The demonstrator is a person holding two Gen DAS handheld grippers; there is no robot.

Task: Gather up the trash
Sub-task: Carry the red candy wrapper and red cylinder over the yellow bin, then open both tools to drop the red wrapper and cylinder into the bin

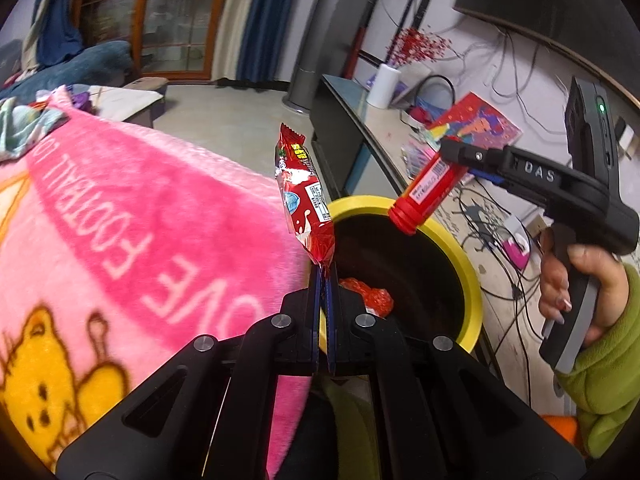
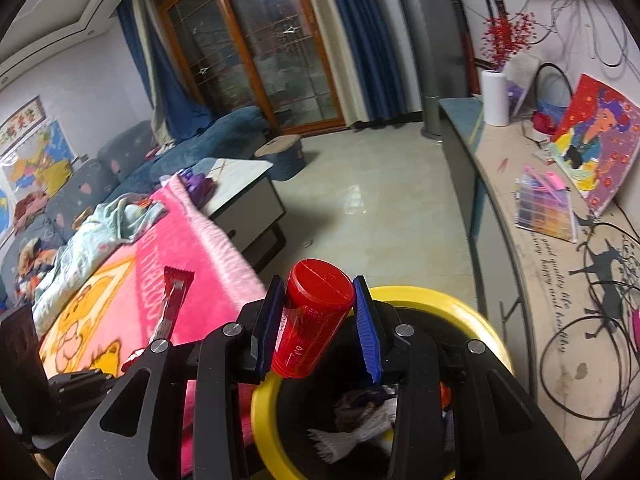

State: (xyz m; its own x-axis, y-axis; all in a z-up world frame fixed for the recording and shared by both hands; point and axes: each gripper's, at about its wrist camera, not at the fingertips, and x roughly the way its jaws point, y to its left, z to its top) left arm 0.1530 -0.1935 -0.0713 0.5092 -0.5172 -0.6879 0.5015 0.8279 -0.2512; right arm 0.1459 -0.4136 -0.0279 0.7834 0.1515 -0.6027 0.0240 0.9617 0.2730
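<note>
We hold both pieces over the yellow bin (image 1: pixel 460 248): left gripper (image 1: pixel 324 276) pinches the wrapper (image 1: pixel 300 188), right gripper (image 2: pixel 320 316) clamps the red bottle (image 2: pixel 312 316). Next, spread both jaws.

bin (image 2: pixel 440 300) floor: mostly hidden behind my tongs | wrapper (image 1: pixel 304 196) print: too small for me to read | my sleeve (image 1: pixel 600 380): cut off at frame edge | blanket (image 2: pixel 208 264): blurred

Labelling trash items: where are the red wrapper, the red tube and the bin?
red wrapper (image 1: pixel 300 188), left wrist view, printed middle.
red tube (image 2: pixel 310 320), right wrist view, its body.
bin (image 1: pixel 448 240), left wrist view, yellow rim.
</note>
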